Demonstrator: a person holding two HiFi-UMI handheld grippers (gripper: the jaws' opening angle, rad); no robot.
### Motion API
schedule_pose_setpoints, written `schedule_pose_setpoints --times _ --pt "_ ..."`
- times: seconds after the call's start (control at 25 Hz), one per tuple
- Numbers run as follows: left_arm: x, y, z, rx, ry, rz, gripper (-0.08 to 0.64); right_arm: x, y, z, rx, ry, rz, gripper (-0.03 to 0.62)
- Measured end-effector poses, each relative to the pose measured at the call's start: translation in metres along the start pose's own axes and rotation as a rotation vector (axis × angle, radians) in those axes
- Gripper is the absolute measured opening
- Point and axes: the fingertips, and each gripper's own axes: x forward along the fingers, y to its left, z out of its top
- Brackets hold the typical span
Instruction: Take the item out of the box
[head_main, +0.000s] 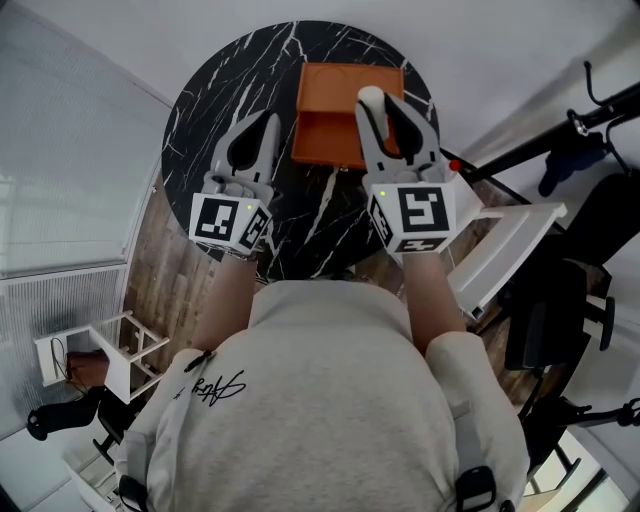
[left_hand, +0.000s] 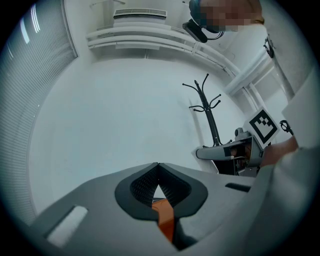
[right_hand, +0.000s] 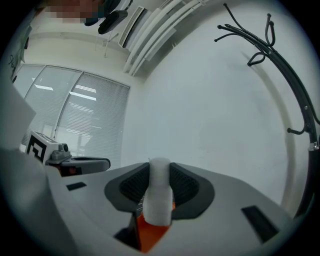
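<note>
An open orange box (head_main: 335, 85) lies at the far side of a round black marble table (head_main: 210, 95). In the head view my right gripper (head_main: 383, 108) hovers over the box's right part, shut on a white cylindrical item (head_main: 370, 100). The right gripper view shows that white item (right_hand: 159, 192) upright between the jaws, with the orange box (right_hand: 149, 236) below. My left gripper (head_main: 265, 125) is held over the table just left of the box, shut with nothing in it. In the left gripper view its tips meet (left_hand: 158, 166) and a strip of the orange box (left_hand: 164, 215) shows beneath.
A white rack (head_main: 505, 245) stands right of the table, with a black stand (head_main: 560, 140) and a dark chair (head_main: 560, 310) beyond it. A small white shelf unit (head_main: 110, 350) sits on the wooden floor at the left. A coat stand (left_hand: 209, 107) rises by the white wall.
</note>
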Motion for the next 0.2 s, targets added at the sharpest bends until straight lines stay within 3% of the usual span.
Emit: schedule_pose_setpoints --times 0.2 --pt "0.0013 -0.0014 -0.0028 0.000 0.004 0.000 0.003 0.0001 -0.0026 -0.0051 0.009 0.007 -0.005 0.120"
